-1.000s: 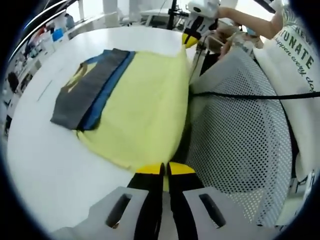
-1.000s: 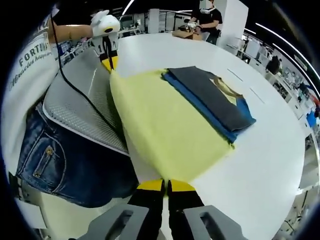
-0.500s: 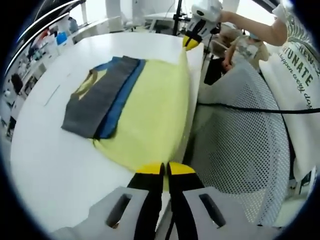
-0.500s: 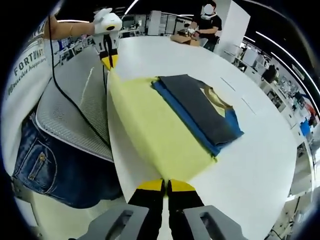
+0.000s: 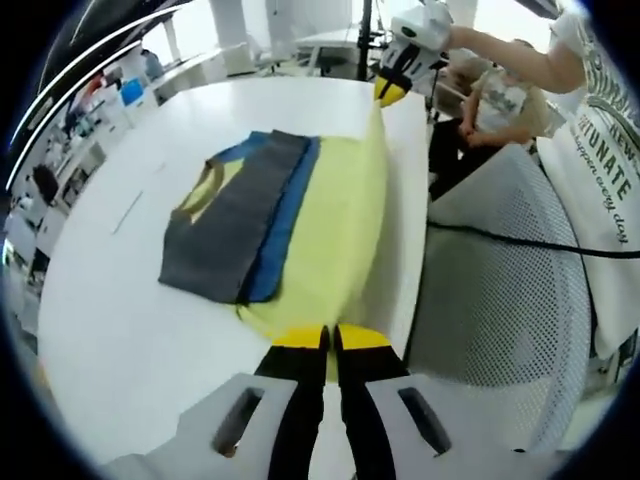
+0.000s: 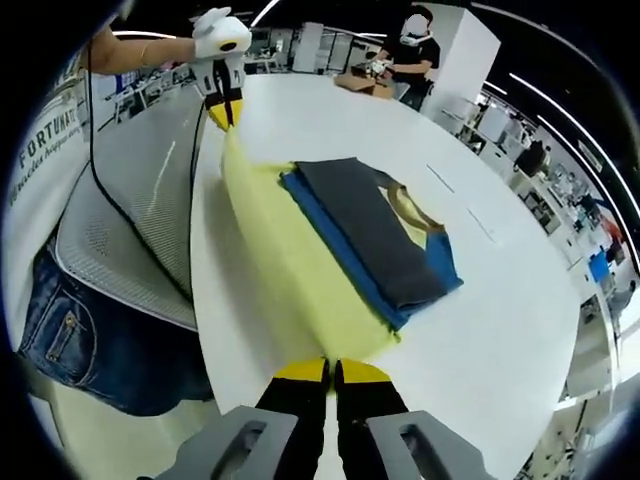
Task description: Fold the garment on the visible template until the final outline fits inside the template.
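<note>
Garment (image 5: 300, 215) lies on the white table (image 5: 110, 330). My left gripper (image 5: 328, 340) and right gripper (image 6: 327, 372) each pinch a yellow hem corner, lifted at the near edge. Mid-fold, I judge; next, carry the hem far over the grey-blue part.

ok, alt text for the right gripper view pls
The right gripper, jaws shut, pinches one end of a yellow shirt's lifted edge while the left gripper pinches the far end. The rest of the shirt lies on a white table, its grey and blue part folded on top.
</note>
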